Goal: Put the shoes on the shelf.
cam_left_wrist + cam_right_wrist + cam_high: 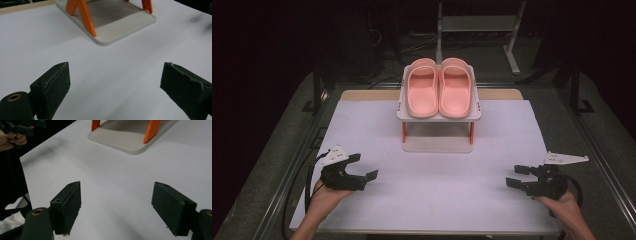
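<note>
Both the left gripper (pixel 364 166) and right gripper (pixel 516 176) gape wide and empty, well short of pink slippers (pixel 438 89) atop a two-tier rack (pixel 475 116).

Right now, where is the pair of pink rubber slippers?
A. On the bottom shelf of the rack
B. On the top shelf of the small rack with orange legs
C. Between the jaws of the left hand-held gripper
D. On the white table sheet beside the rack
B: the pair of pink rubber slippers lies side by side on the top shelf of the small rack with orange legs, and both hand-held grippers are open and apart from it.
</note>
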Demonstrator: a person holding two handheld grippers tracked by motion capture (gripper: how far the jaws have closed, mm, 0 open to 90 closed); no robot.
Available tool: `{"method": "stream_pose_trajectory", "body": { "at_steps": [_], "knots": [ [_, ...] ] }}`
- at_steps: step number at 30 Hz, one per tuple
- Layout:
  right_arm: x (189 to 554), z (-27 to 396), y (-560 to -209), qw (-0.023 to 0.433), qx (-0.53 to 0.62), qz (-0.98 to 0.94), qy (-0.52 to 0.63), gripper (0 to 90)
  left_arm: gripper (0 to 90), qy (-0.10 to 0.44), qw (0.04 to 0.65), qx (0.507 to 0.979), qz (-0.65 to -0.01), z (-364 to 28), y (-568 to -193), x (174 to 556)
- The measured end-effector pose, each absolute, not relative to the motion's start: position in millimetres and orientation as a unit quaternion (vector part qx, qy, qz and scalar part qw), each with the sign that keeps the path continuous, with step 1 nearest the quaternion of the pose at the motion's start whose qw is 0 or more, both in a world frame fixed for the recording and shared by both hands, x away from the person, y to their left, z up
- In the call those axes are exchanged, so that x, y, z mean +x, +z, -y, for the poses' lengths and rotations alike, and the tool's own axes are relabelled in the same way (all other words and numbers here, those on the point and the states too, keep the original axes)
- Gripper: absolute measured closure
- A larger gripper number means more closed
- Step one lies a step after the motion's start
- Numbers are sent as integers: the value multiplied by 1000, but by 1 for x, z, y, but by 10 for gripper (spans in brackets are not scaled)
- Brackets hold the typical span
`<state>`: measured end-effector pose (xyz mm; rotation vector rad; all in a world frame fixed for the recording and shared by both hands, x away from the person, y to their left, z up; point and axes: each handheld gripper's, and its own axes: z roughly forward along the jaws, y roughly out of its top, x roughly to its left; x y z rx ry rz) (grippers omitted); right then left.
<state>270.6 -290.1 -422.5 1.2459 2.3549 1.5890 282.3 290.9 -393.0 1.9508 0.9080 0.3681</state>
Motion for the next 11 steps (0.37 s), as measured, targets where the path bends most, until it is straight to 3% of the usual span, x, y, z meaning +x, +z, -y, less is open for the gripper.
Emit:
{"method": "stream_pose_trajectory", "body": {
  "at_steps": [11],
  "knots": [
    [254,292,-418,29,391,-760,518,228,79,151,472,781,-380,-293,-405,266]
  ]
}}
